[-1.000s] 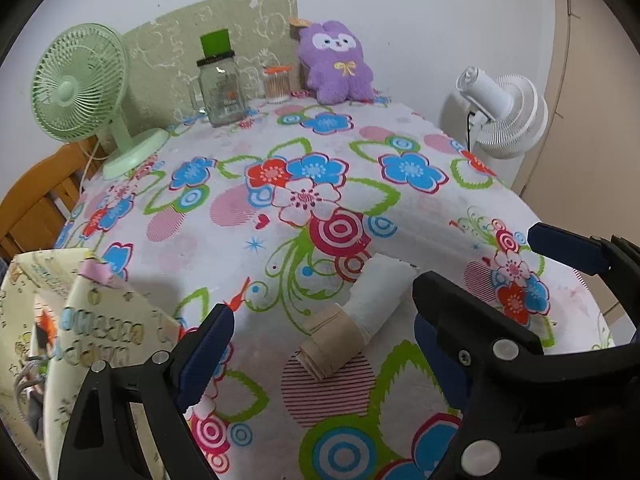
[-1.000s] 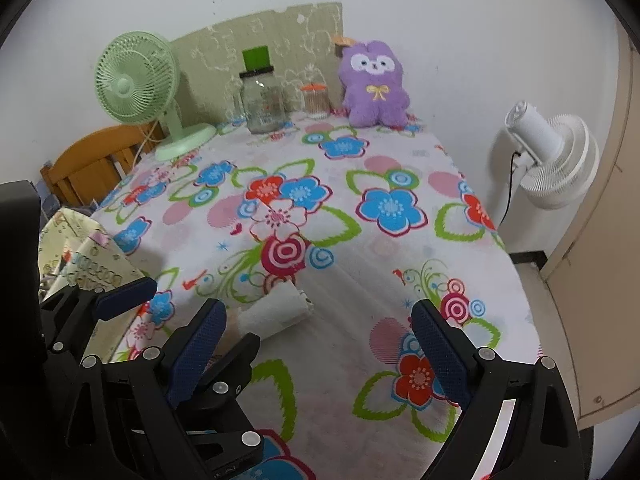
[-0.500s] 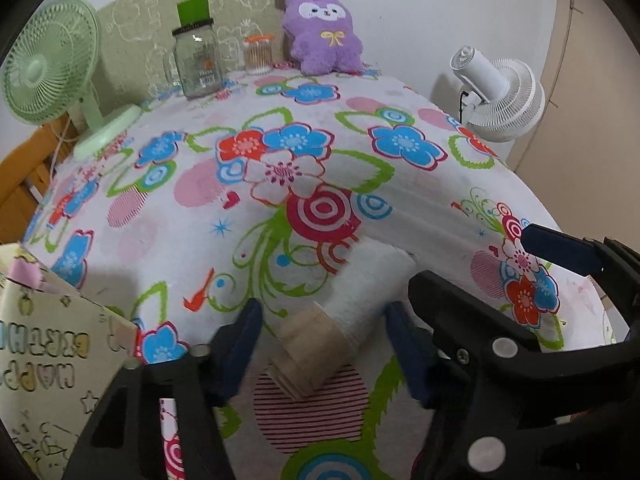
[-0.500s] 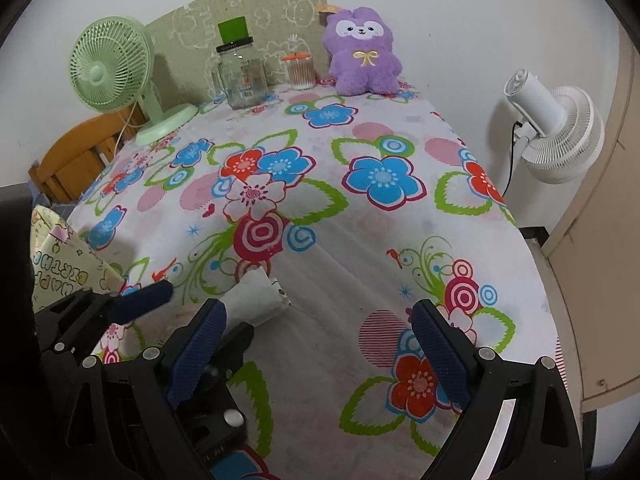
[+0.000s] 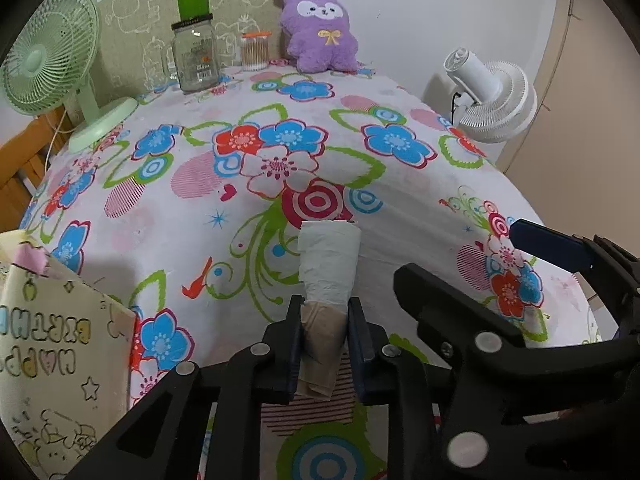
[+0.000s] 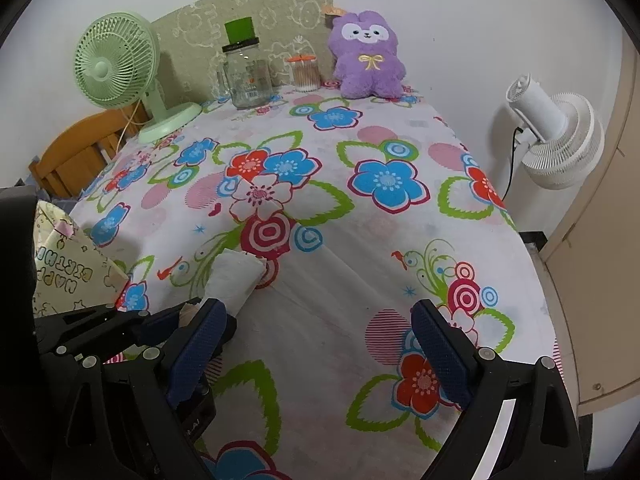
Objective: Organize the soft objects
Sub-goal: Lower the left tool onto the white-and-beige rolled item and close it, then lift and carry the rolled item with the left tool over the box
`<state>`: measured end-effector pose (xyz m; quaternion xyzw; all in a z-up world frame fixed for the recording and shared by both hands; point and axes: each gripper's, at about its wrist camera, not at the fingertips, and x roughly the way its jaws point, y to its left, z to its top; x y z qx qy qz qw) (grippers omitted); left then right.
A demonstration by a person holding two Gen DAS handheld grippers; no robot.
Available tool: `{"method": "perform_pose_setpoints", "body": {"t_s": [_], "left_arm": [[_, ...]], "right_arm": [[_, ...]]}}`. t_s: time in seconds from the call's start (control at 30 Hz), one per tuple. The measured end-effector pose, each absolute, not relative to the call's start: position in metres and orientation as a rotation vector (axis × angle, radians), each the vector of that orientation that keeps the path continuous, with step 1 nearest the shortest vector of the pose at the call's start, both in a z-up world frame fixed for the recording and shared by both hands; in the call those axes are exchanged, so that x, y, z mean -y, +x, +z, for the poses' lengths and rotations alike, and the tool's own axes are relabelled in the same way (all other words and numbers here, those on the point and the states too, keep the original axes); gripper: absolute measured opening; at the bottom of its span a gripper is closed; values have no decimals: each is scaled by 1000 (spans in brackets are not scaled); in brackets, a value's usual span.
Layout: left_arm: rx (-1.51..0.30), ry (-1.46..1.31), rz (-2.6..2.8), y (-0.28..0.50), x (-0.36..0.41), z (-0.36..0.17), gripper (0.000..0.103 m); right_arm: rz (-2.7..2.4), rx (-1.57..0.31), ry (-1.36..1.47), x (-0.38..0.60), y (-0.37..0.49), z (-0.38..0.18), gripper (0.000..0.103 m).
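A rolled cloth (image 5: pixel 329 264), white with a beige end, sticks out forward from my left gripper (image 5: pixel 323 332), which is shut on its beige end just above the flowered tablecloth (image 5: pixel 280 168). The roll also shows in the right wrist view (image 6: pixel 234 280), with the left gripper (image 6: pixel 188 312) holding it at the lower left. My right gripper (image 6: pixel 316 344) is open and empty over the tablecloth (image 6: pixel 340 264), to the right of the roll. A purple plush toy (image 5: pixel 318 32) sits upright at the far edge; it also shows in the right wrist view (image 6: pixel 368 56).
A patterned paper gift bag (image 5: pixel 52 344) stands at the near left. A green desk fan (image 5: pixel 44 60), a glass jar (image 5: pixel 196 56) and a small jar of swabs (image 5: pixel 255 51) stand at the back. A white fan (image 5: pixel 492 96) is beyond the right edge. A wooden chair (image 6: pixel 76 144) is at the left.
My left gripper has closed on the beige end of the rolled cloth, which has turned to point straight ahead. The right gripper has stayed open and shifted little.
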<state>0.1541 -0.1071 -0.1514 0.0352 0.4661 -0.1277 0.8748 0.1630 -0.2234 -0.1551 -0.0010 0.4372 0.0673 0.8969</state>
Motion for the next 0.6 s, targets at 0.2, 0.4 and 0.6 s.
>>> {"method": "perform_pose_setpoints", "body": {"t_s": [0.2,0.4,0.6], "left_arm": [[-942,77,-260,144,104,-139,18],[-922,85,-240,131,97,-126,19],[-885,84,-236,116,89,-110,19]], "right_arm": [[141,-876,-9,218,153,-143,96],[144,-850,-16,210,142,-130,96],[143,-823,-32,201,129,-114,96]]}}
